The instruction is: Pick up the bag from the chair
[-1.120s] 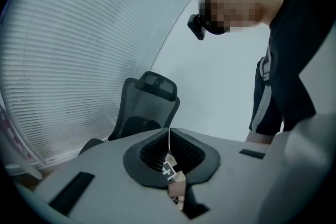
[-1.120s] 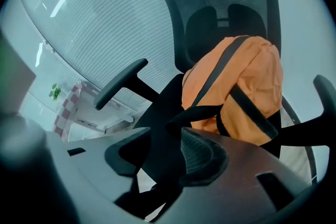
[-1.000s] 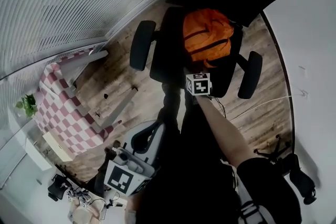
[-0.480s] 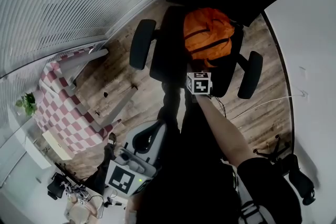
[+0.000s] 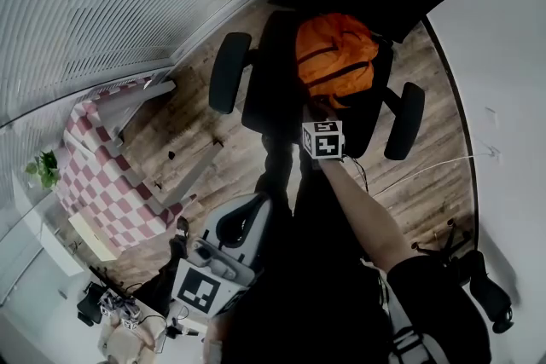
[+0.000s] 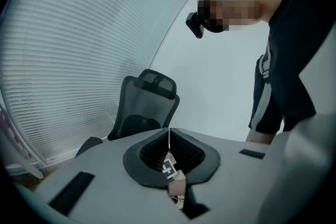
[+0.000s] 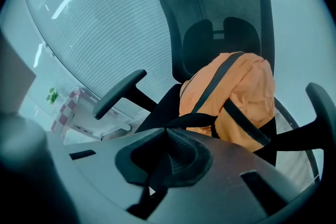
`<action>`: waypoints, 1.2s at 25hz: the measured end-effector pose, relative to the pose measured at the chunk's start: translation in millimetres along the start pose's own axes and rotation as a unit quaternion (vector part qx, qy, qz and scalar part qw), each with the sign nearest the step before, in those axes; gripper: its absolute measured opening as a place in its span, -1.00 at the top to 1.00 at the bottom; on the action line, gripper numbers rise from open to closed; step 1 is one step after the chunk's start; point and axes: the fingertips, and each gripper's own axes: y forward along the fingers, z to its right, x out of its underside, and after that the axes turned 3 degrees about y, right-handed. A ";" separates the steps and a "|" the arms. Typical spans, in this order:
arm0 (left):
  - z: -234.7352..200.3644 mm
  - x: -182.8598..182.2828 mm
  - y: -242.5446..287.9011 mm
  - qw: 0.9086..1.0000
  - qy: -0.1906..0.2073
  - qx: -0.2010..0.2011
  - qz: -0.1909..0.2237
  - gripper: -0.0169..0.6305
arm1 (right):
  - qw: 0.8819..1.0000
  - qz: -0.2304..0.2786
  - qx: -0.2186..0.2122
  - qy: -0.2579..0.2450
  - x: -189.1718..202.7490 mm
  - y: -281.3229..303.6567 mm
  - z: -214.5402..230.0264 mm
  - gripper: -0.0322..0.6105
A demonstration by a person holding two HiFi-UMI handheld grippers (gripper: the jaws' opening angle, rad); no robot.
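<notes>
Wood-plank floor beneath a black mesh office chair with two armrests. An orange fabric bag, crossed by dark webbing, sits on the seat against the backrest. Right gripper: jaws have just closed and are clenched on a black strap at the bag's near side. Left gripper: jaws pressed together on nothing, held low beside the person, well apart from the chair.

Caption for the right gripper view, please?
Right gripper just closed on the black strap of the orange bag on the office chair.
</notes>
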 end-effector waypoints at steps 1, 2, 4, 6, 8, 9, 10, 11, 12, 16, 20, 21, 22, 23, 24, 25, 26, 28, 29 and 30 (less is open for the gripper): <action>0.4 -1.0 0.8 1.000 -0.001 0.000 0.002 0.84 | 1.000 0.005 -0.010 0.000 -2.9 -2.4 -2.8 0.82; 0.9 -2.0 1.3 1.000 -0.002 0.000 0.004 0.84 | 1.000 0.009 -0.022 0.001 -6.0 -5.4 -5.9 0.82; 1.9 -1.1 1.2 1.000 -0.001 0.000 0.001 0.84 | 0.999 0.021 -0.045 0.002 -13.9 -13.7 -11.3 0.82; 4.0 -3.8 2.7 1.000 0.003 0.003 0.005 0.84 | 0.997 0.036 -0.063 0.006 -23.9 -24.8 -14.2 0.82; 7.2 -8.8 6.1 1.000 0.005 0.010 0.012 0.84 | 0.995 0.052 -0.080 0.009 -34.9 -37.1 -17.3 0.82; 8.4 -10.7 7.5 1.000 0.005 0.013 0.015 0.84 | 0.994 0.059 -0.090 0.011 -40.6 -43.2 -19.6 0.82; 9.5 -12.1 8.5 1.000 0.007 0.015 0.017 0.84 | 0.992 0.066 -0.102 0.014 -46.4 -49.2 -22.4 0.82; 10.6 -13.4 9.2 1.000 0.009 0.018 0.019 0.84 | 0.990 0.074 -0.115 0.019 -52.4 -55.2 -24.9 0.82; 11.9 -14.7 9.7 0.999 0.013 0.022 0.021 0.84 | 0.988 0.081 -0.128 0.026 -58.7 -61.2 -26.6 0.82; 18.7 -21.1 12.1 0.999 0.022 0.035 0.028 0.84 | 0.977 0.108 -0.172 0.064 -82.4 -83.2 -27.2 0.82; 26.1 -23.3 15.2 0.998 0.030 0.045 0.024 0.84 | 0.959 0.137 -0.216 0.120 -107.9 -102.8 -22.5 0.82; 26.8 -22.1 15.0 0.998 0.034 0.045 0.021 0.84 | 0.954 0.146 -0.224 0.135 -114.7 -107.5 -20.3 0.83; 28.0 -22.3 14.9 0.998 0.037 0.047 0.020 0.84 | 0.949 0.156 -0.230 0.150 -121.0 -112.2 -18.4 0.83; 29.2 -22.6 14.5 0.998 0.040 0.050 0.019 0.84 | 0.944 0.165 -0.236 0.162 -126.6 -117.3 -16.8 0.83; 29.8 -21.5 13.5 0.998 0.043 0.051 0.017 0.84 | 0.940 0.173 -0.240 0.172 -131.8 -122.7 -15.6 0.83; 30.1 -20.9 12.5 0.997 0.045 0.053 0.016 0.84 | 0.936 0.182 -0.243 0.180 -136.9 -128.3 -14.7 0.83; 30.9 -22.8 12.0 0.997 0.046 0.056 0.020 0.84 | 0.932 0.191 -0.245 0.186 -142.2 -134.3 -14.0 0.83; 33.0 -28.5 11.1 0.996 0.047 0.063 0.031 0.84 | 0.925 0.206 -0.251 0.198 -152.2 -146.5 -13.0 0.83; 34.2 -30.1 10.1 0.996 0.048 0.065 0.032 0.84 | 0.921 0.212 -0.254 0.205 -156.2 -152.5 -12.7 0.83; 35.6 -31.4 9.0 0.996 0.050 0.068 0.032 0.84 | 0.918 0.218 -0.257 0.210 -159.5 -158.3 -12.7 0.83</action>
